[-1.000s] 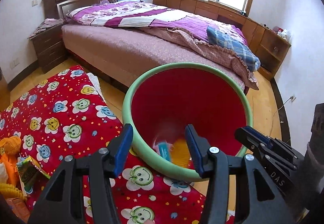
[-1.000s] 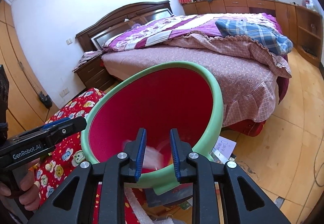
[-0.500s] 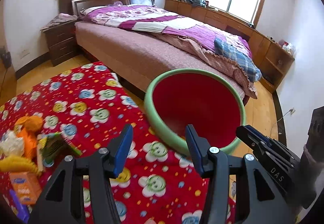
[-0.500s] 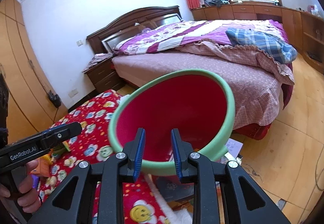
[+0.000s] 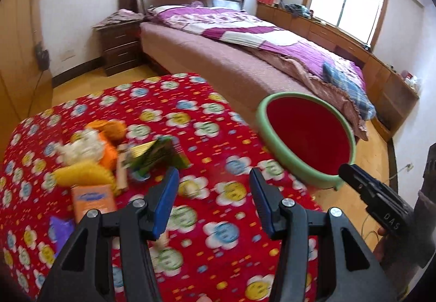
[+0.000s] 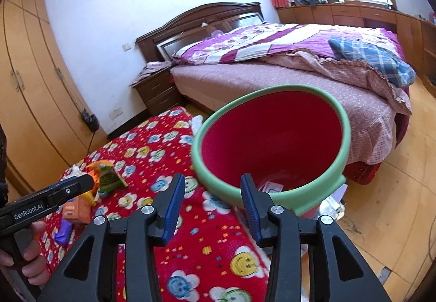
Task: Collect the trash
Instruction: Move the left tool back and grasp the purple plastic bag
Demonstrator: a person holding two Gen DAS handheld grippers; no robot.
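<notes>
A bedroom: the red smiley-cloth surface (image 5: 207,122) carries a trash pile (image 5: 109,154) at its left, well apart from the bin (image 6: 272,143) beside it. The left hand-held gripper (image 5: 214,201) is half open and empty; the right hand-held gripper (image 6: 209,202), empty, has just been opening. Next: reach for another piece.

Trash pile (image 5: 109,157) motion-blurred; bin (image 6: 338,143) bottom mostly hidden.
</notes>
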